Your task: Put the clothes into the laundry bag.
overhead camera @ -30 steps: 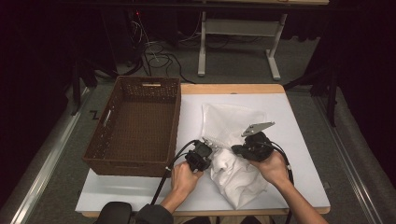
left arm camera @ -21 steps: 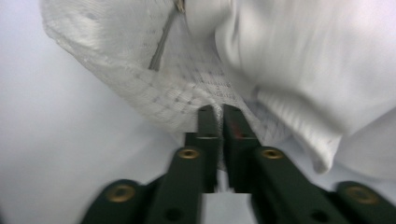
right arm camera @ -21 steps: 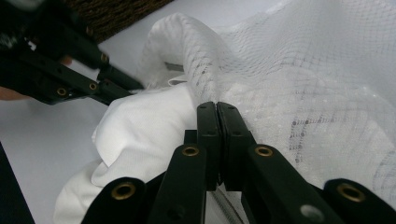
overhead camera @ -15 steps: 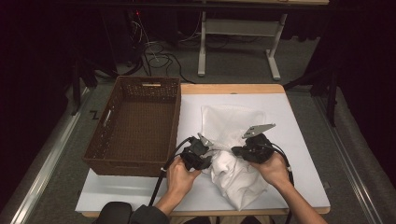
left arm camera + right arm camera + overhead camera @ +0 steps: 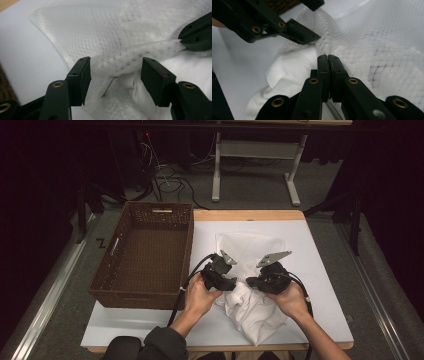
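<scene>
The white mesh laundry bag (image 5: pixel 250 265) lies on the white table (image 5: pixel 325 270), beside the brown wicker basket (image 5: pixel 145 255). The left gripper's (image 5: pixel 115 72) jaws have just been opened, the mesh rim left loose between them. The rim is kept pinched by the closed right gripper (image 5: pixel 328 62); a fresh left grasp is judged necessary.

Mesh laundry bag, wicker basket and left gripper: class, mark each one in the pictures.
Mesh laundry bag (image 5: pixel 247 247), high view, on its flat netting.
Wicker basket (image 5: pixel 187 242), high view, on its right wall.
Left gripper (image 5: pixel 115 70), left gripper view, midway between its open jaw tips.
</scene>
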